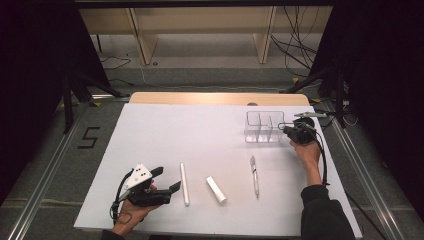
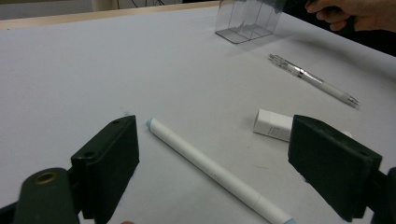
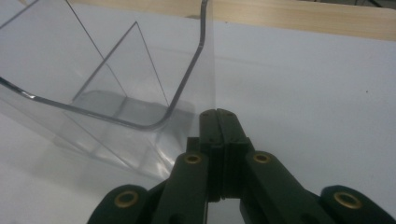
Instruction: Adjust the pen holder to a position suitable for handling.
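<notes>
Clear plastic organizer (image 1: 264, 127) sits upper right; the right gripper (image 1: 286, 128) pinches its wall, jaws tight. Lower left, the left gripper (image 1: 169, 180) gapes wide around one white marker (image 1: 184, 183). One eraser (image 1: 216, 189) and one pen (image 1: 255, 176) lie nearby.

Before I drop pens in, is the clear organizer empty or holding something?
Empty: the clear organizer shows only bare dividers and floor through its walls in the right gripper view.

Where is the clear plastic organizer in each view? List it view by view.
High view: clear plastic organizer at the table's far right, beside the right gripper.
Left gripper view: top edge, right of centre.
Right gripper view: upper left, large, just beyond the shut jaws.
Shared landmark: the white table.
</notes>
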{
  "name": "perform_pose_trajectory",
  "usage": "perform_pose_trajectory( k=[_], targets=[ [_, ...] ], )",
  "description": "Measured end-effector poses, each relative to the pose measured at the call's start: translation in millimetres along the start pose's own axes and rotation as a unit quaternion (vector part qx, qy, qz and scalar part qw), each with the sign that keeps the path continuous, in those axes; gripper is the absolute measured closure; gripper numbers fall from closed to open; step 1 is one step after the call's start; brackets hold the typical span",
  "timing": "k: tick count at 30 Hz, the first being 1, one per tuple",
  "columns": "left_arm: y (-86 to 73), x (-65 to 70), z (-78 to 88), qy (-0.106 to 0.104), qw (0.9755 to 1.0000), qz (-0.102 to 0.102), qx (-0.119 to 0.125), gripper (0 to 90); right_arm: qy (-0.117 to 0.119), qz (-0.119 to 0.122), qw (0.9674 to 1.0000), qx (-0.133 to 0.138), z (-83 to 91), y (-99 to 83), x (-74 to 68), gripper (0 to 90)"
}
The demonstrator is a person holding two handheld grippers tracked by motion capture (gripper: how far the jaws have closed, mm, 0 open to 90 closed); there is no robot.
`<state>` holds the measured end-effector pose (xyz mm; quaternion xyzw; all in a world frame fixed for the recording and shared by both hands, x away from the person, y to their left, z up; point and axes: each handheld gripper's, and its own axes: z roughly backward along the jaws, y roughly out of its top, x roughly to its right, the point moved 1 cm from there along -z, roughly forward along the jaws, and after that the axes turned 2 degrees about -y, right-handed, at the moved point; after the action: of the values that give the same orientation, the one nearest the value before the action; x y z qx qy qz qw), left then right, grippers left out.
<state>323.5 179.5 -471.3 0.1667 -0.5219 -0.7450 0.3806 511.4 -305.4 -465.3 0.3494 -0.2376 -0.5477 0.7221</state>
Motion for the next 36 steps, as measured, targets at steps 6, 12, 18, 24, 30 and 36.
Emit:
perform_pose_trajectory(
  k=[6, 12, 18, 24, 30, 36],
  targets=[
    [-0.1, 0.0, -0.4, -0.001, 1.0, 0.001, -0.001, 15.8, 0.0, 0.0, 1.0, -0.002, -0.1, 0.3, 0.0, 90.0],
    [0.2, 0.4, -0.7, 0.0, 1.0, 0.001, 0.0, 15.7, 0.006, 0.007, 1.0, 0.0, -1.5, 1.1, -4.6, 90.0],
    [0.2, -0.2, -0.4, -0.001, 1.0, 0.002, 0.001, 15.8, 0.013, 0.012, 0.9998, 0.0, -4.0, 3.9, -11.9, 90.0],
    [0.4, -0.4, 0.0, 0.0, 1.0, 0.0, 0.0, 15.8, 0.021, 0.026, 0.9994, 0.002, -9.0, 9.2, -26.3, 90.0],
    [0.4, -0.3, -0.2, -0.001, 1.0, 0.0, 0.0, 15.8, 0.025, 0.033, 0.9992, 0.0, -13.1, 12.8, -35.4, 90.0],
    [0.5, -0.3, -0.1, -0.001, 1.0, 0.0, 0.001, 15.8, 0.03, 0.044, 0.9986, -0.003, -18.0, 16.8, -47.7, 90.0]
  ],
)
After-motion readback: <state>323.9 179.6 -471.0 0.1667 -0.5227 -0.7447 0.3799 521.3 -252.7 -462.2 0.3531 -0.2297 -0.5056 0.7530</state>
